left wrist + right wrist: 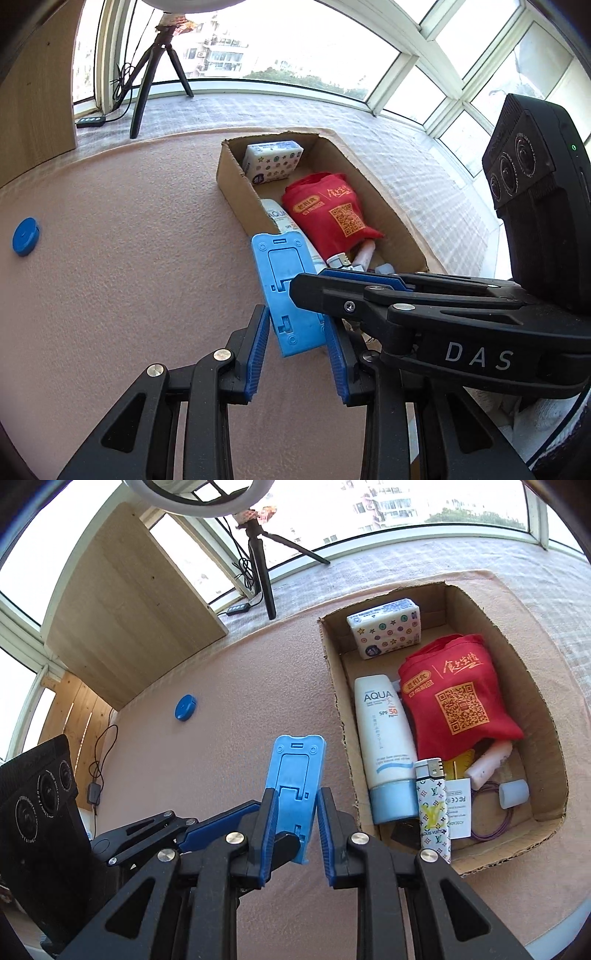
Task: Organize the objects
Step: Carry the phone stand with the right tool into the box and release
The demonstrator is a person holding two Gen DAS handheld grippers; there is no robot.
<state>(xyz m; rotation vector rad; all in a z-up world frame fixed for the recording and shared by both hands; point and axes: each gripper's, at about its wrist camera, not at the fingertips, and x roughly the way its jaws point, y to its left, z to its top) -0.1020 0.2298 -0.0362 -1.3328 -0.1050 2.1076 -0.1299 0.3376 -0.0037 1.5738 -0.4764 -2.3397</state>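
A blue plastic phone stand [286, 288] [295, 775] is held tilted above the pink tabletop, just left of the cardboard box [384, 210] [546, 738]. My left gripper [297, 325] is shut on its lower end, one pad at each side edge. My right gripper [295, 801] is shut on the same stand; in the left wrist view its fingers [332, 295] reach in from the right across the stand. In the right wrist view the left gripper's fingertip [286, 843] overlaps the stand's lower part.
The box holds a tissue pack [386, 627], a sunscreen tube [384, 746], a red bag [458, 701], a lighter [434, 805] and small items. A blue round cap [185, 708] [25, 236] lies on the table. A tripod [264, 572] and a wooden board [129, 602] stand at the back.
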